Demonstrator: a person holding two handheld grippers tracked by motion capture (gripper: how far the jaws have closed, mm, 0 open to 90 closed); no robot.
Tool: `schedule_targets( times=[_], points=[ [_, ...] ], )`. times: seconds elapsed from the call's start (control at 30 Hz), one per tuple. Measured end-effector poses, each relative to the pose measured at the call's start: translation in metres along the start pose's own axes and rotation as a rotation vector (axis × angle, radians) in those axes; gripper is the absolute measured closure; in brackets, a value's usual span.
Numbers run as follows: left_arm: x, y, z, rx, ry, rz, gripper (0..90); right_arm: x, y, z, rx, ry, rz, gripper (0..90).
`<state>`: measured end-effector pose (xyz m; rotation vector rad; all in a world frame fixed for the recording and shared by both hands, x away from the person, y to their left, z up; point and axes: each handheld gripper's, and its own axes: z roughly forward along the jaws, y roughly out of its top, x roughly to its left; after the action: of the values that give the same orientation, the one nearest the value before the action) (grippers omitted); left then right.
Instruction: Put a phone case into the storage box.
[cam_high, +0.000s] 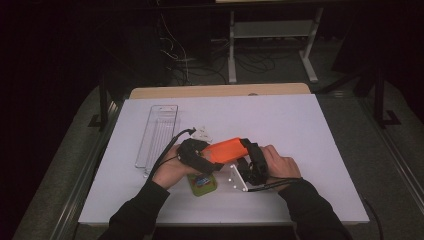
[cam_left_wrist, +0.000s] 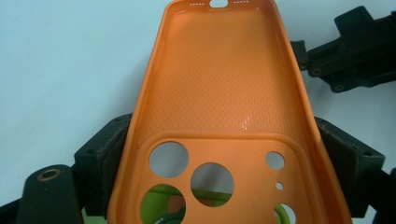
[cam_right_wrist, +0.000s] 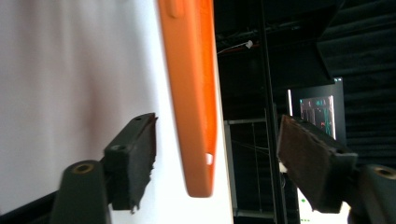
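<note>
An orange phone case (cam_left_wrist: 219, 107) hangs just above the white table (cam_high: 300, 130), clamped across its camera end by the left gripper (cam_high: 197, 156). The right gripper (cam_right_wrist: 217, 163), jaws spread wide, straddles the case's far edge without touching it. A clean handover calls for closing squarely on that edge before the left lets go. Both forearms reach in low, wrists angled inward. A green object (cam_high: 202, 184), possibly a phone, lies beneath.

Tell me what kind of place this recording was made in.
Probably a lab or workshop test bench, not a home: a white-covered table in a dark room, loose cables on the floor behind it, a metal stand frame, and a lit monitor in the right gripper view.
</note>
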<state>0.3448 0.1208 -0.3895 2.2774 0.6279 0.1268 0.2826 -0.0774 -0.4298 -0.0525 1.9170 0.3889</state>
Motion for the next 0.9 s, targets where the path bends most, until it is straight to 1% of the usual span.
schedule_targets(
  times=[0.03, 0.07, 0.1, 0.13, 0.17, 0.2, 0.27, 0.3, 0.33, 0.43, 0.67, 0.9],
  points=[
    [0.0002, 0.0001, -0.0002, 0.001, 0.004, 0.004, 15.6, 0.0004, 0.0010, -0.0002, -0.012, -0.007, -0.013, 31.2],
    [0.0002, 0.0003, -0.0006, 0.007, 0.002, 0.006, 15.6, 0.0009, 0.0016, -0.0012, -0.011, -0.008, -0.010, 32.6],
    [0.0001, 0.0003, -0.0004, 0.008, 0.003, 0.007, 15.6, 0.0016, 0.0021, -0.0018, -0.014, -0.010, -0.020, 34.3],
    [-0.0001, 0.0003, -0.0003, 0.010, 0.002, 0.007, 15.6, 0.0011, 0.0016, -0.0012, -0.025, -0.007, -0.062, 36.0],
    [0.0000, 0.0003, 0.0000, 0.011, -0.001, 0.009, 15.6, 0.0025, 0.0022, -0.0009, -0.033, -0.010, -0.050, 37.8],
    [0.0010, 0.0005, -0.0008, 0.027, -0.003, 0.028, 15.6, 0.0031, 0.0030, -0.0018, -0.029, -0.014, -0.043, 39.3],
    [0.0005, 0.0007, -0.0003, 0.027, -0.003, 0.033, 15.6, 0.0046, 0.0034, -0.0014, -0.028, -0.010, -0.052, 42.5],
    [-0.0002, 0.0006, 0.0004, 0.020, -0.005, 0.024, 15.6, 0.0051, 0.0036, -0.0014, -0.025, -0.006, -0.054, 44.7],
    [0.0002, 0.0007, 0.0000, 0.027, -0.005, 0.033, 15.6, 0.0056, 0.0035, -0.0012, -0.024, -0.002, -0.059, 46.6],
    [0.0001, 0.0004, 0.0005, 0.024, -0.006, 0.030, 15.6, 0.0070, 0.0036, -0.0011, -0.030, 0.003, -0.066, 54.8],
    [-0.0001, 0.0004, 0.0002, 0.026, -0.008, 0.031, 15.6, 0.0092, 0.0049, -0.0014, -0.038, 0.012, -0.080, 65.3],
    [-0.0005, 0.0003, 0.0012, 0.030, -0.014, 0.031, 15.6, 0.0088, 0.0050, -0.0022, -0.041, 0.021, -0.074, 75.4]
  ],
)
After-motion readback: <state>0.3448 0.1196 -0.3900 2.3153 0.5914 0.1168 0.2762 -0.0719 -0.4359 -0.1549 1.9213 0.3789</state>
